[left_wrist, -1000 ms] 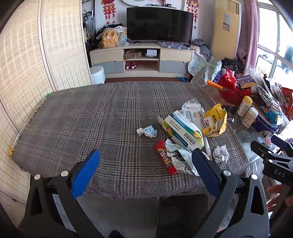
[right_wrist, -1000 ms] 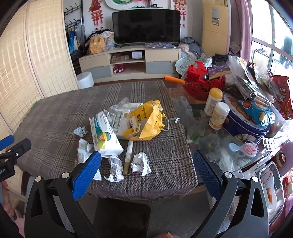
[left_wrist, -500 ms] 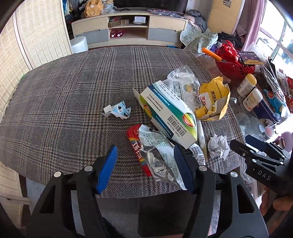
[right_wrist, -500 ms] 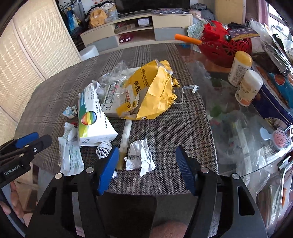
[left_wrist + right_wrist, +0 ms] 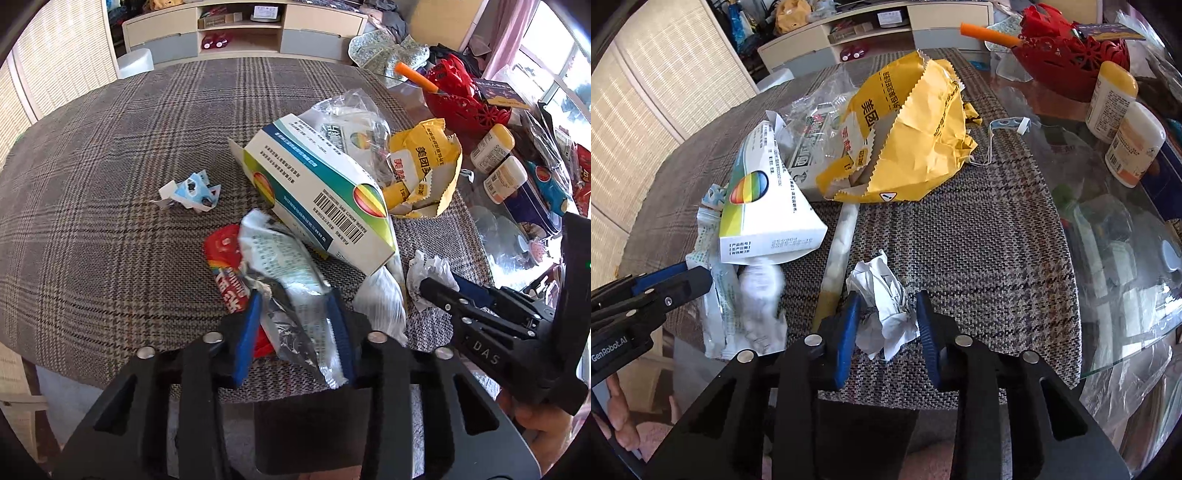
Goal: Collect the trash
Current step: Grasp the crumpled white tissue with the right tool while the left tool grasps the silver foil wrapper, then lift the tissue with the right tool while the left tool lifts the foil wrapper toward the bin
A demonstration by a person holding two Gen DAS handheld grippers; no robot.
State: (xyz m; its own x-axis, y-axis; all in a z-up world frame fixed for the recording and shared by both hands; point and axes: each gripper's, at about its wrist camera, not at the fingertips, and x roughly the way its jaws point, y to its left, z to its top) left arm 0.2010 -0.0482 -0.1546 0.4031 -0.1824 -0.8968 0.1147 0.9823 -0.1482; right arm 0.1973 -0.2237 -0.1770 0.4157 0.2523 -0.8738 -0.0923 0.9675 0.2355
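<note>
tablecloth: grey-brown plaid, dark and pale lines
box: white, teal band, green edge, rainbow oval, black barcode
paper bag: yellow, black print, grey inside
crumpled paper: white, grey creases
foil wrapper: silver, pale green print
candy wrapper: red, rainbow stripe, white letters
small scrap: light blue and white
basket: red, lace-like cut-outs
two bottles: cream with yellow caps
gripper fingers: blue pads on black frames
</note>
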